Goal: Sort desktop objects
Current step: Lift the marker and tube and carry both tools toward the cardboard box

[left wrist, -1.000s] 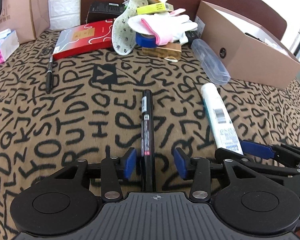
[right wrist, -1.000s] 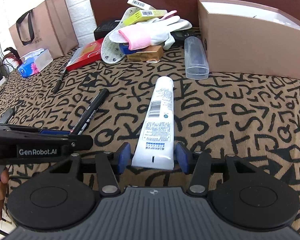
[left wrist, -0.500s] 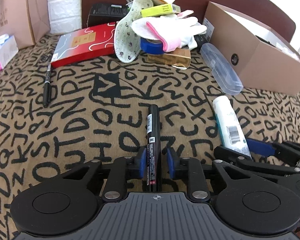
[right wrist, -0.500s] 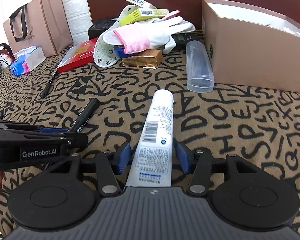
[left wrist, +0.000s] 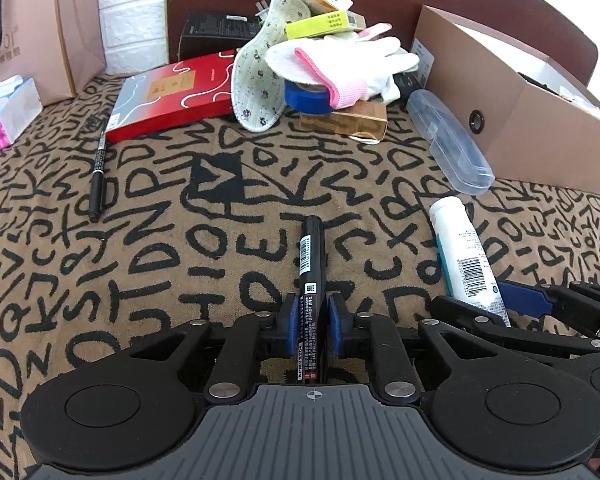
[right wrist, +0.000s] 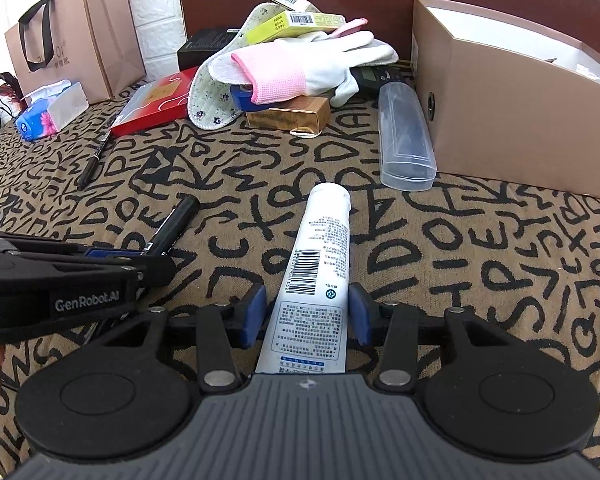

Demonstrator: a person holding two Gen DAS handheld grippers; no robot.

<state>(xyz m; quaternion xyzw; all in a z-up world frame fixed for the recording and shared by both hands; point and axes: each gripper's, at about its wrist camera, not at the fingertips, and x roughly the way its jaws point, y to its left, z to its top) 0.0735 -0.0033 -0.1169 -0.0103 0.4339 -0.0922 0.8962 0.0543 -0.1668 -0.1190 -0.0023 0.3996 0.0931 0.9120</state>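
Note:
My left gripper (left wrist: pixel 312 312) is shut on a black marker (left wrist: pixel 311 256) that points forward over the patterned cloth. The marker also shows in the right wrist view (right wrist: pixel 172 228), held by the left gripper (right wrist: pixel 140 256). My right gripper (right wrist: pixel 307 312) has its blue pads against both sides of a white tube (right wrist: pixel 320 264) with a barcode. The tube also shows in the left wrist view (left wrist: pixel 462 252), with the right gripper (left wrist: pixel 500 300) at its lower end.
A brown open box (left wrist: pixel 520 120) stands at the right, a clear plastic case (left wrist: pixel 448 144) beside it. A pile with a white-pink glove (left wrist: pixel 340 68), insole, blue tape and small boxes lies at the back. A red book (left wrist: pixel 172 96), a black pen (left wrist: pixel 97 176), tissues (left wrist: pixel 4 116) and a paper bag (right wrist: pixel 76 40) are at the left.
My left gripper has closed from open onto the black marker. My right gripper has moved further along the white tube and its pads have closed in on it.

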